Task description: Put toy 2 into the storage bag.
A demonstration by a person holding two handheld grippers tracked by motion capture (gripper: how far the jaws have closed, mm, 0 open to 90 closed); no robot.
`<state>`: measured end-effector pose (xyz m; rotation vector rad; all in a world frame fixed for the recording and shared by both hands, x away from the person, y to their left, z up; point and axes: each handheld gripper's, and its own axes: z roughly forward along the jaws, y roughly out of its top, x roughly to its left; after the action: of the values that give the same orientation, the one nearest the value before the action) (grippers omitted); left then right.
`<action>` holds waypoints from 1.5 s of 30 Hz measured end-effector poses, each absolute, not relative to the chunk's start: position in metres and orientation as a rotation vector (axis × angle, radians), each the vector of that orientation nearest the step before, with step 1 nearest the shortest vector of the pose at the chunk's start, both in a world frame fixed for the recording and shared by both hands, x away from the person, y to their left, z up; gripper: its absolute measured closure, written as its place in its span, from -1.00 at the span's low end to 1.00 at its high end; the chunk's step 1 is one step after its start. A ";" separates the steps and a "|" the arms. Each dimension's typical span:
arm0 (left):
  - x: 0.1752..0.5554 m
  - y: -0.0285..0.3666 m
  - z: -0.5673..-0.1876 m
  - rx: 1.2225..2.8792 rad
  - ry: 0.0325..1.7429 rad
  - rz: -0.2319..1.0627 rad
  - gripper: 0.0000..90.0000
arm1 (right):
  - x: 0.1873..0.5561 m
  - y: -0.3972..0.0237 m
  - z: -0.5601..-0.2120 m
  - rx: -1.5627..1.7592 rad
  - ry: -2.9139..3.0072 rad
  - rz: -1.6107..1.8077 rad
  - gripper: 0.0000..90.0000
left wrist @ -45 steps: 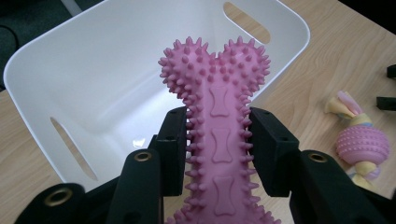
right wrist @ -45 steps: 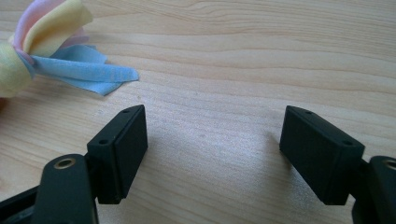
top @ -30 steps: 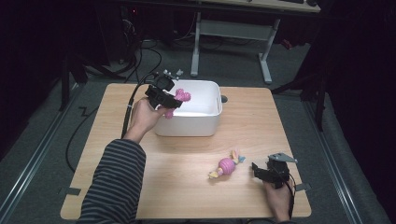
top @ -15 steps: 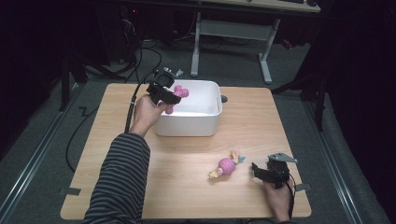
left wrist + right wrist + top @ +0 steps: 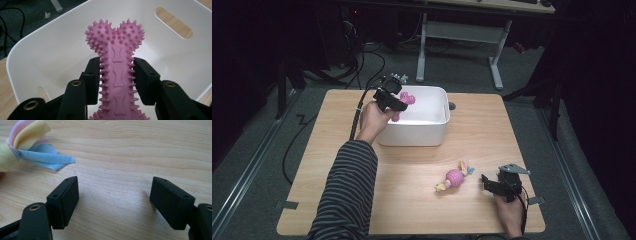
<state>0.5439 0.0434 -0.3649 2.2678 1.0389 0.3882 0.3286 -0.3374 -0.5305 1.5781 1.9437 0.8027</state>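
Left gripper view shows our left gripper [image 5: 117, 75] squeezing the pink bone [image 5: 117, 72] over the tub [image 5: 37, 57]; let go crooked, and it could bounce out.

Bone toy [image 5: 117, 75]: pink, covered in spikes, small bone shapes embossed down its middle
Bin [image 5: 432, 131]: plain white
Rope toy [image 5: 455, 177]: pink ball, with yellow, pale pink and light blue strips at its ends
Table [image 5: 482, 130]: light wood grain
Grippers [image 5: 403, 106] [image 5: 486, 180]: black, brass-coloured rivets
Sleeve [image 5: 347, 195]: dark with thin grey stripes
Floor [image 5: 272, 145]: grey carpet
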 end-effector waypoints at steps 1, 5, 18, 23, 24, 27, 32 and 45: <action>0.544 0.043 -0.365 2.268 1.039 0.388 0.30 | 0.329 -0.337 -0.531 1.578 1.944 0.803 -0.48; 0.545 0.042 -0.370 2.277 1.041 0.387 0.30 | 0.329 -0.337 -0.530 1.577 1.945 0.803 -0.48; 0.547 0.042 -0.377 2.291 1.056 0.370 0.28 | 0.329 -0.337 -0.530 1.577 1.946 0.804 -0.48; 0.547 0.041 -0.382 2.313 1.073 0.348 0.26 | 0.329 -0.337 -0.530 1.576 1.946 0.803 -0.48; 0.547 0.040 -0.383 2.323 1.073 0.350 0.25 | 0.329 -0.337 -0.530 1.579 1.945 0.804 -0.48; 0.546 0.041 -0.382 2.312 1.063 0.361 0.21 | 0.329 -0.337 -0.530 1.581 1.943 0.804 -0.48; 0.541 0.044 -0.376 2.306 1.059 0.369 0.13 | 0.329 -0.337 -0.530 1.578 1.946 0.804 -0.48; 0.517 0.065 -0.351 2.198 1.034 0.430 -0.08 | 0.329 -0.337 -0.530 1.578 1.946 0.804 -0.48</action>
<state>0.5170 0.0654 -0.3515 2.1975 1.0336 0.4300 0.3287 -0.3369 -0.5304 1.5779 1.9463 0.8043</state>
